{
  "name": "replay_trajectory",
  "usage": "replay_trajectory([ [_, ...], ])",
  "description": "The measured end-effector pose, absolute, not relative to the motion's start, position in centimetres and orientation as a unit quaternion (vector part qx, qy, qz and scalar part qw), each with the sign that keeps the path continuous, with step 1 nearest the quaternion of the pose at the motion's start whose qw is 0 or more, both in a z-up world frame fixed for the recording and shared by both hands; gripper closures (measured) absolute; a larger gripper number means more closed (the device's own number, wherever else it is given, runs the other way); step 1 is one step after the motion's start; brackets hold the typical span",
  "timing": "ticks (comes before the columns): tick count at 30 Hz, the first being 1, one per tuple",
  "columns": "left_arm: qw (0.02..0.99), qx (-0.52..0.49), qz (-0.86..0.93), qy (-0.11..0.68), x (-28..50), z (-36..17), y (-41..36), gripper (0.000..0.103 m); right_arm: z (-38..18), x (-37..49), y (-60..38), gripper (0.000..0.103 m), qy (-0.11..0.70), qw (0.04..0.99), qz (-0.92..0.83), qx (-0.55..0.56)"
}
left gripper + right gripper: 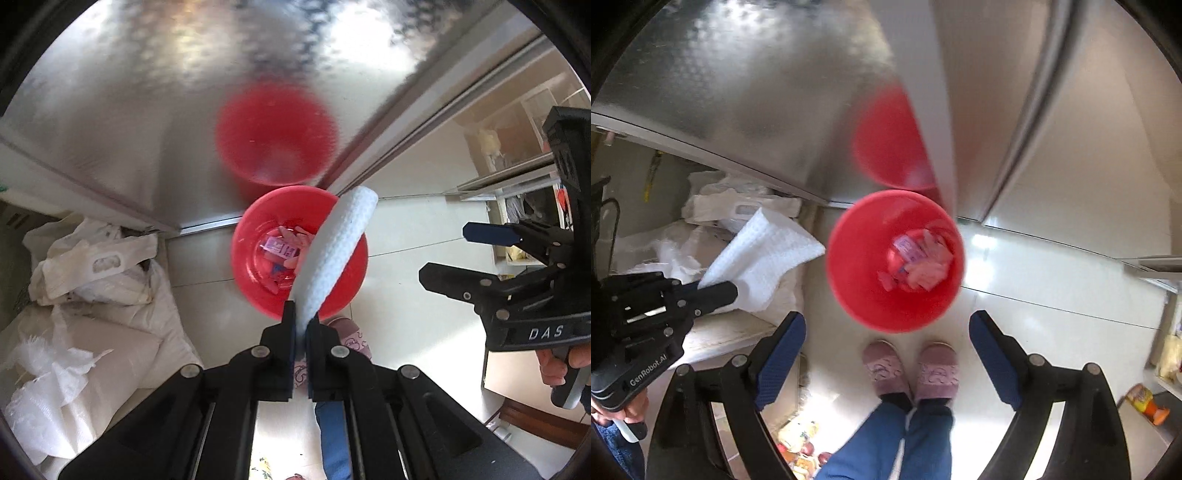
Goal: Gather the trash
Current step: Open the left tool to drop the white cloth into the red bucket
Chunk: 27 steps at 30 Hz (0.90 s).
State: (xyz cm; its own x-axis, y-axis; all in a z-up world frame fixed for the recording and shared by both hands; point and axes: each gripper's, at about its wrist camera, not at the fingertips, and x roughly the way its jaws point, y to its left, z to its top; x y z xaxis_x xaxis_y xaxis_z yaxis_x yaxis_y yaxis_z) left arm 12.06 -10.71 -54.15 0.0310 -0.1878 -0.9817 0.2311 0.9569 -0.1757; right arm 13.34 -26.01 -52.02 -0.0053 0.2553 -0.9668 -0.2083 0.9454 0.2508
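From the left wrist, the left claw (pixel 301 328) is clamped on a folded white paper towel (pixel 332 254) that rises across the red bin (pixel 255 273) standing on the tiled floor (pixel 417 236). Wrappers (pixel 280 249) lie inside.

From the right wrist, the right claw (pixel 886 354) stands wide and empty above the same bin (pixel 857 295), beside pink slippers (pixel 910 371).

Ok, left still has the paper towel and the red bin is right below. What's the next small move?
Probably carry the left gripper over the red bin, then open. It is shut on the white paper towel, which in the right wrist view hangs left of the rim, not over it. The right gripper is open and empty.
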Motion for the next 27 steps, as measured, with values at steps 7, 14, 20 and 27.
replay_trajectory([
  [7, 0.712, 0.017, -0.158, 0.684, 13.0, -56.0, -12.4, 0.099, -51.8, 12.7, -27.4, 0.013, 0.677, 0.720, 0.151, -0.015],
  [14, 0.709, 0.014, -0.166, 0.685, 13.6, -56.2, -13.3, 0.066, -52.4, 12.1, -28.4, 0.014, 0.691, 0.706, 0.155, 0.012],
  [20, 0.700, 0.021, -0.162, 0.695, 13.8, -56.8, -13.5, 0.056, -52.0, 12.0, -28.2, 0.014, 0.690, 0.705, 0.166, 0.014],
  [27, 0.717, -0.001, -0.164, 0.678, 12.7, -55.1, -12.5, 0.056, -50.3, 11.7, -27.5, 0.014, 0.677, 0.714, 0.178, -0.012],
])
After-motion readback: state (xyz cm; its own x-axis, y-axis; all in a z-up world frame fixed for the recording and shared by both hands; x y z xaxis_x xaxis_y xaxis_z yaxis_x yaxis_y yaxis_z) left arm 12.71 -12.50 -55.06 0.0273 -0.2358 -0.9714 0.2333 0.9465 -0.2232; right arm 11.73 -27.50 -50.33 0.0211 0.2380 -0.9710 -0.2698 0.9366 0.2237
